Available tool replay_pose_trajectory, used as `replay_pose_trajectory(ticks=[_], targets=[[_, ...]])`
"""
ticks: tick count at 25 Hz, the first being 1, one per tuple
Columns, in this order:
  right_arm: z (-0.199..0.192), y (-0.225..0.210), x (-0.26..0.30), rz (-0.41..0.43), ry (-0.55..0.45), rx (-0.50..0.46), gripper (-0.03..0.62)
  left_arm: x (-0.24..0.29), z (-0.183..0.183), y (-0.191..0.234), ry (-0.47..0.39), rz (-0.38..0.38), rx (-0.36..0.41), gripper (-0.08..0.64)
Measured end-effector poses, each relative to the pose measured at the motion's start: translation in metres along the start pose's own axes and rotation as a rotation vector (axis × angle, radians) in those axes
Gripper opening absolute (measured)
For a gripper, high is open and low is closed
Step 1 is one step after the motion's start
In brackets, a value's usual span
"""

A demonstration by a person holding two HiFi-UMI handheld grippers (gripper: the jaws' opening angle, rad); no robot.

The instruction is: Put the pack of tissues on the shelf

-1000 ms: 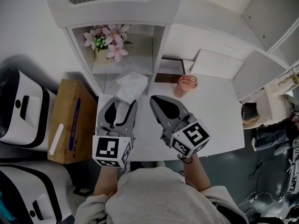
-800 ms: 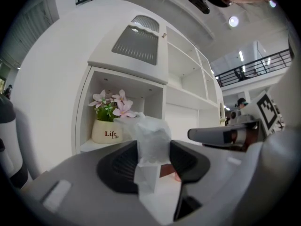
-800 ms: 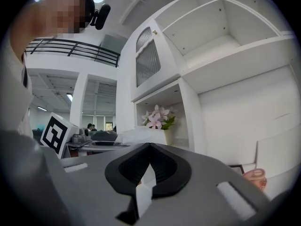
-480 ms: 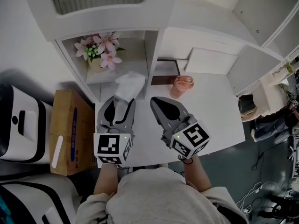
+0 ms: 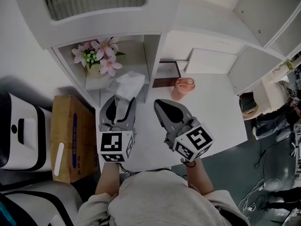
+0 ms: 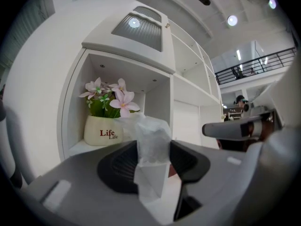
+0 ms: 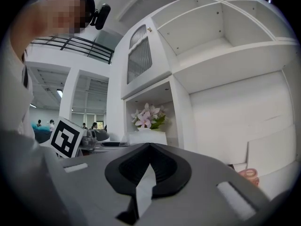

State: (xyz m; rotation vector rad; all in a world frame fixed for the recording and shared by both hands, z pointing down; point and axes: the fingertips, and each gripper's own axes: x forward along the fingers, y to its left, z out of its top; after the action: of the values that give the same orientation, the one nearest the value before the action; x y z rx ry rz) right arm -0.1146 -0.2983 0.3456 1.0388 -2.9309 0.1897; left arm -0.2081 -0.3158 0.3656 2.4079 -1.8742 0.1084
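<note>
Pack of tissues (image 6: 151, 142): we see a soft white pack in thin, cloudy plastic wrap. The wrap is crumpled and puffed at the top and hangs in a looser fold below the jaws.
Place of the pack: it is held off the table (image 5: 221, 112), in front of the open lower cubby (image 5: 141, 55) of the shelf unit. It is not on the shelf board.
Left gripper (image 5: 123, 100): we find its jaws standing fairly wide with the pack between them. Both dark ribbed pads (image 6: 117, 166) press on the pack's sides, and most of the pack sticks out at 12 o'clock past the tips.
Right gripper (image 7: 149, 146): its jaws are pressed together tip to tip with nothing between them. In the head view it lies at 3 o'clock of the left gripper, near it but apart.
Flower pot (image 6: 102, 130): a white pot with "Life" printed on it holds pink flowers and green leaves. It stands inside the cubby at 11 o'clock of the pack in the head view.
Pink cup (image 5: 182, 87): it stands upright on the table at 3 o'clock of the pack, near the shelf unit's foot.
Cardboard box (image 5: 70, 135): a brown box with a pale strip on top lies off the table at 8 o'clock of the pack.
Person: we see grey sleeves and bare forearms at 6 o'clock, one hand behind each marker cube.
</note>
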Motion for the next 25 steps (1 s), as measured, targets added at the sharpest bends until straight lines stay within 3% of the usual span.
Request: replay_pose_trajectory(ticks=[12,25], targets=[[-0.009,-0.015,0.007,-0.037,0.037,0.010,0.002,0.031,-0.018,0.015,0.064,0.015,0.003,0.195],[-0.019,-0.026,0.008,-0.045,0.065,0.019,0.000,0.057,-0.020,0.018,0.075,0.023,0.018,0.195]])
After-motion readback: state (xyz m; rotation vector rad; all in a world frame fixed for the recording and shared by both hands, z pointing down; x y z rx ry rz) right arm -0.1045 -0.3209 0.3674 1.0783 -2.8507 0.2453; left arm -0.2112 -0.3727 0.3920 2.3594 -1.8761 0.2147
